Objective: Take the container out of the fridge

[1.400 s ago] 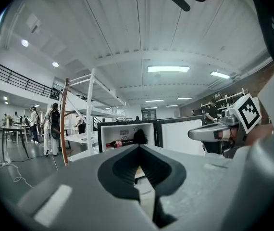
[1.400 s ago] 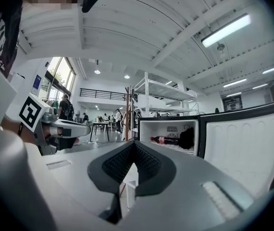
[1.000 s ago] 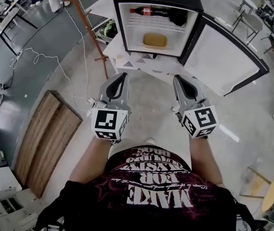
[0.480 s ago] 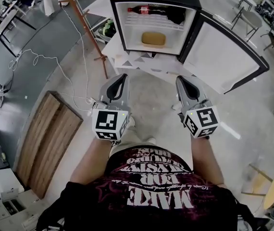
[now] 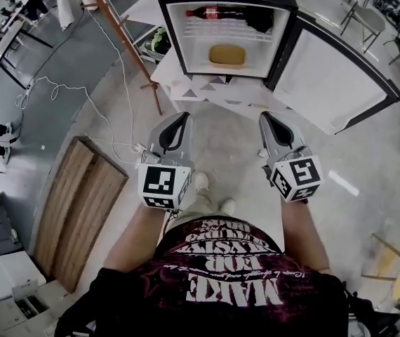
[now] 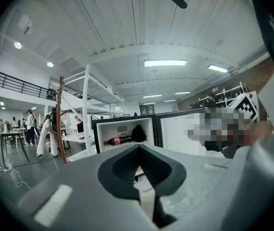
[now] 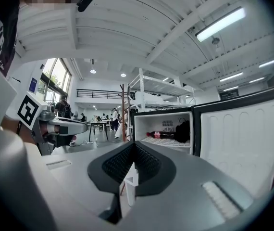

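Note:
The black mini fridge (image 5: 174, 30) stands open ahead of me, its door (image 5: 333, 76) swung out to the right. A tan container (image 5: 227, 55) lies on the fridge floor. A cola bottle (image 5: 210, 12) lies on the shelf above, next to a dark object (image 5: 260, 21). My left gripper (image 5: 180, 118) and right gripper (image 5: 267, 118) are held side by side, well short of the fridge, both shut and empty. The left gripper view shows the fridge (image 6: 122, 134) and bottle (image 6: 118, 141) beyond the closed jaws, which hide the container. The right gripper view shows the bottle (image 7: 162, 135).
The fridge sits on a low white platform (image 5: 207, 90) with triangle marks. A slanted wooden pole (image 5: 126, 41) and white shelving stand to its left. A wooden board (image 5: 74, 209) and a white cable (image 5: 60, 86) lie on the floor at left. A chair (image 5: 368, 20) stands far right.
Both grippers stay shut, side by side. The view has shifted a little: the fridge sits slightly higher in the picture and my shoes now show below the grippers.

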